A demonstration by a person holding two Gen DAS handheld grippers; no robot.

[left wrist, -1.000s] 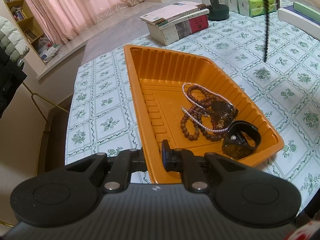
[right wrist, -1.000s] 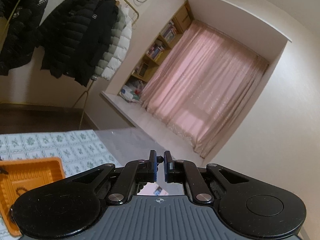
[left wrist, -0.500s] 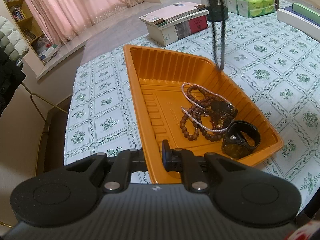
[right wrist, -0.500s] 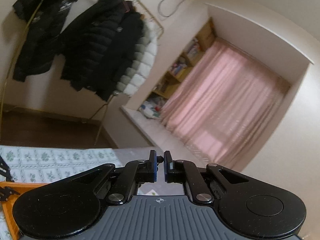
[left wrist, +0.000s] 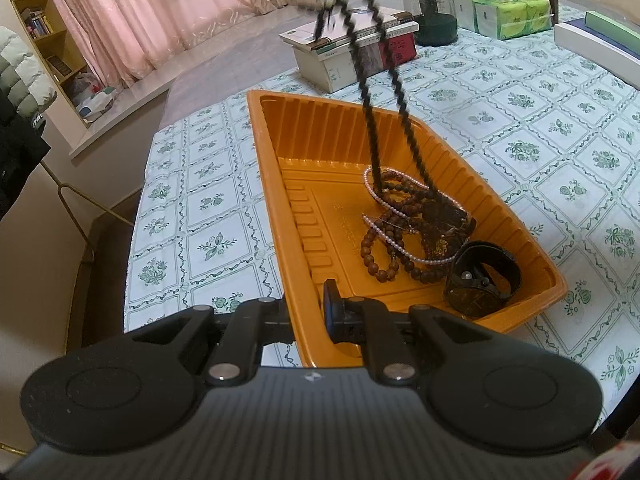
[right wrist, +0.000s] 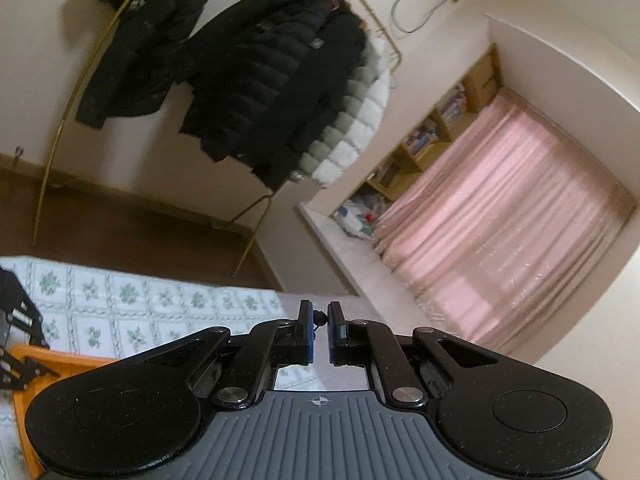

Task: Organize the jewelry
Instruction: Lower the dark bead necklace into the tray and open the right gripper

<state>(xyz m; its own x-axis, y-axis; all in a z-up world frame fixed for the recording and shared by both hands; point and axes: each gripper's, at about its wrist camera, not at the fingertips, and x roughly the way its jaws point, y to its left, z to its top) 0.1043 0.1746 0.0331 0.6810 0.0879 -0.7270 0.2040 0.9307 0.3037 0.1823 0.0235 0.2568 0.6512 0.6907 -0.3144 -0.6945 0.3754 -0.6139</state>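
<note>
Room: pink curtains (right wrist: 500, 208) hung at the window, and dark coats (right wrist: 256, 80) hung on a rail by the wall.
Counter: a green-flowered cloth (left wrist: 560, 128) covered the counter, and an orange tray (left wrist: 272, 184) sat on it.
Black bead string (left wrist: 376, 92): it hung in a long loop from above, with its low end touching the pile in the tray, well ahead of the left fingers.
How it handled: it looked light, floppy and swingy. Pinching a bead near the top looked best.
Right gripper (right wrist: 319, 334): its fingers pinched a small black bead.
Left gripper (left wrist: 307, 322): its fingers pinched the near wall of the tray.
In the way: brown beads (left wrist: 384, 240), a pearl strand (left wrist: 394, 242) and a black watch (left wrist: 482, 280) lay tangled together, so the string could snag there.
Farther off: books (left wrist: 356, 48) and tissue packs (left wrist: 508, 16) were well beyond the tray.
</note>
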